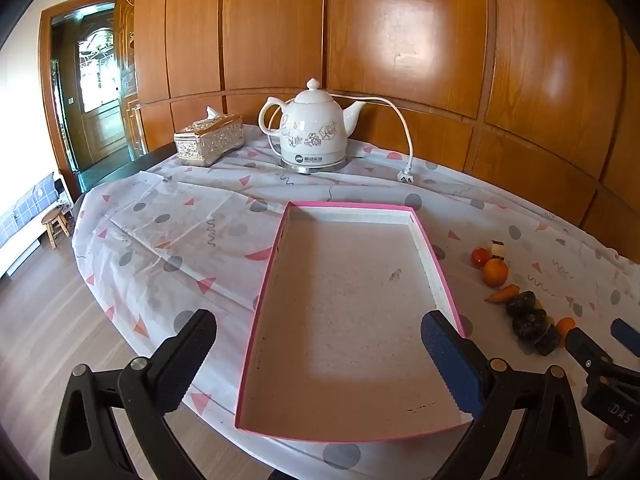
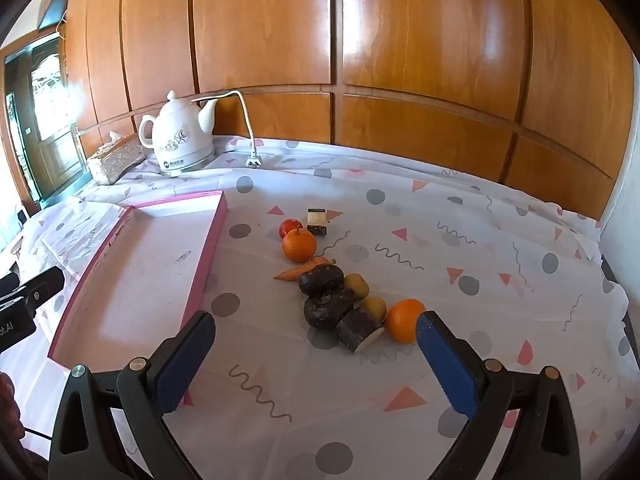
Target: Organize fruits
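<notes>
A shallow pink-rimmed tray (image 1: 436, 256) (image 2: 218, 216) lies empty on the table. To its right a row of produce lies on the cloth: a red tomato (image 2: 290, 227), an orange (image 2: 299, 245), a carrot (image 2: 300, 271), dark purple pieces (image 2: 327, 307), two small potatoes (image 2: 357, 284), a second orange (image 2: 404, 320) and a dark-and-white block (image 2: 317, 221). The row also shows in the left wrist view (image 1: 495, 272). My left gripper (image 1: 318, 332) is open and empty over the tray's near end. My right gripper (image 2: 316, 334) is open and empty, just short of the nearest dark piece.
A white ceramic kettle (image 1: 310, 130) with cord and plug (image 1: 406, 176) stands at the back beside a silver tissue box (image 1: 209, 140). Wood panelling runs behind the table. The table's left edge drops to the floor, where a small stool (image 1: 56, 222) stands.
</notes>
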The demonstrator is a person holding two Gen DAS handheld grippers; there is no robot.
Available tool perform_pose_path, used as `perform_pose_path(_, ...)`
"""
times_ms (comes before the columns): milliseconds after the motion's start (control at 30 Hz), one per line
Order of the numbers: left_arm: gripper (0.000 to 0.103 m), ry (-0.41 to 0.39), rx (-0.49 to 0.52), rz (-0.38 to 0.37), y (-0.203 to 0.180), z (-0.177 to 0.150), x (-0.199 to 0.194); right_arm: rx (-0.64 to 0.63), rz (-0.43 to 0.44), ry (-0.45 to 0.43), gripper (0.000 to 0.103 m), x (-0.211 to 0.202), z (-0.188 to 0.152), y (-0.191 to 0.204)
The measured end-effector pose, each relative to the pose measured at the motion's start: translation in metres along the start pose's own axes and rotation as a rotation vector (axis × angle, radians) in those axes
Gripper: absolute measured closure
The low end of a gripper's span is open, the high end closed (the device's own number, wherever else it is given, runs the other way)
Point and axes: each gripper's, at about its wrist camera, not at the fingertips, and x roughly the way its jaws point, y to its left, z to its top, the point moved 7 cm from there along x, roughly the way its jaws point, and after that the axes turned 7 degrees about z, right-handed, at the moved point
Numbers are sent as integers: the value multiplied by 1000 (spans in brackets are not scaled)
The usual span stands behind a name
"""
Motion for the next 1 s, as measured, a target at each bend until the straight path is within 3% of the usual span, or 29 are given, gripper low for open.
perform_pose_path(833,0,-2,8,5,1,2,-4,36,42,-38,1,-4,4,1)
perform_pose_path(1000,0,5,13,1,0,1,-3,9,6,14,1,-2,1,-4)
